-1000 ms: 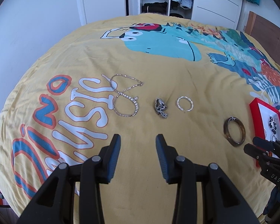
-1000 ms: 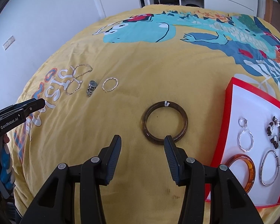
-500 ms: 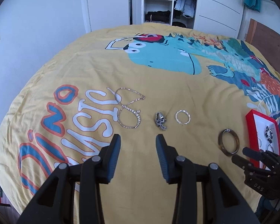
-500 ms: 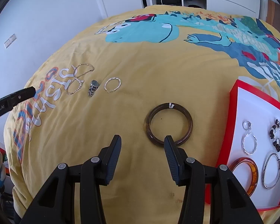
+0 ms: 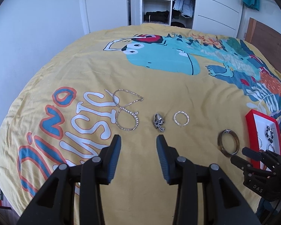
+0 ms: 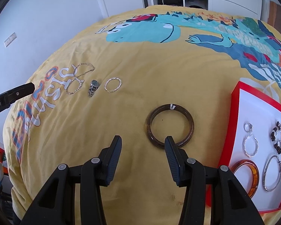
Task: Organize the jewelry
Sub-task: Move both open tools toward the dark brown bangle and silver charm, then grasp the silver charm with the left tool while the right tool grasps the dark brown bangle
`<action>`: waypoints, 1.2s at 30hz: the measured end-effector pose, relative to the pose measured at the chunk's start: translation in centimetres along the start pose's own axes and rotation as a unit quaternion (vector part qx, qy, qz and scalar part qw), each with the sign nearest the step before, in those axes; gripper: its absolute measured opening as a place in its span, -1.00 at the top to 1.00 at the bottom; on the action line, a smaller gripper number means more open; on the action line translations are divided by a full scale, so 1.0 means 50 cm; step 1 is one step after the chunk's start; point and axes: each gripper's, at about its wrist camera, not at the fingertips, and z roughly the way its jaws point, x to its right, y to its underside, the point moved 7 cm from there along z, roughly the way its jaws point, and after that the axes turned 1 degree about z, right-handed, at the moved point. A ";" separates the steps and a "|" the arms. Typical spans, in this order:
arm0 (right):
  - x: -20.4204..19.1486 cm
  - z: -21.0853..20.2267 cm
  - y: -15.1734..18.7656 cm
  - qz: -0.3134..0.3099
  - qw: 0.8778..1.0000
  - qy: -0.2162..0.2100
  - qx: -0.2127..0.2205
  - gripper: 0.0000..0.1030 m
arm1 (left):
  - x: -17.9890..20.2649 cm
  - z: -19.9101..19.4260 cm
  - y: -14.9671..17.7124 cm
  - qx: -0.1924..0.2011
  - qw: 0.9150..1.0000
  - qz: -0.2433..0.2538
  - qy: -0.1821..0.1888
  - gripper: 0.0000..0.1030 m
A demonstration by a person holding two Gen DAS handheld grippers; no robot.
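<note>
On the yellow bedspread lie a silver chain necklace [image 5: 127,112] [image 6: 78,78], a crumpled silver watch [image 5: 158,124] [image 6: 93,87], a twisted silver bangle [image 5: 181,119] [image 6: 113,85] and a dark brown bangle [image 5: 228,145] [image 6: 169,125]. A red box with a white lining [image 6: 252,110] [image 5: 260,117] at the right holds hoops, an amber bangle and a beaded piece. My left gripper [image 5: 138,140] hangs open and empty, just short of the watch. My right gripper [image 6: 143,140] is open and empty, its right finger over the brown bangle's near rim.
The bed [image 5: 159,78] fills both views, with a dinosaur print across its far half. Behind it stand a white door [image 5: 106,3] and an open wardrobe [image 5: 159,1]. The bed's edge drops off at the left and near side.
The left wrist view has pulled back and tilted up, so the jewelry sits smaller and more of the room shows. The right gripper's view has barely shifted.
</note>
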 end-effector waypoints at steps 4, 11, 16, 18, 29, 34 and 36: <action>0.000 0.001 -0.002 -0.001 1.000 0.000 0.000 0.08 | 0.001 0.006 0.001 -0.003 1.000 0.000 0.000 0.27; 0.000 0.004 -0.007 -0.003 1.000 0.001 0.001 0.08 | -0.011 0.027 0.008 -0.010 1.000 -0.010 0.008 0.27; 0.006 0.021 -0.017 -0.011 1.000 0.005 -0.004 0.08 | -0.054 0.080 0.020 -0.035 0.996 -0.065 0.050 0.27; 0.011 0.034 -0.021 -0.010 1.000 0.006 -0.008 0.08 | -0.058 0.103 0.018 -0.042 0.994 -0.075 0.065 0.27; 0.031 0.089 -0.031 -0.012 1.000 -0.002 -0.021 0.09 | 0.033 0.225 -0.023 -0.073 0.984 -0.054 0.155 0.27; 0.041 0.112 -0.032 -0.016 0.999 -0.003 -0.028 0.11 | 0.048 0.279 -0.035 -0.087 0.984 -0.060 0.146 0.27; 0.044 0.120 -0.031 -0.018 0.999 -0.005 -0.031 0.13 | 0.049 0.296 -0.032 -0.093 0.983 -0.066 0.143 0.27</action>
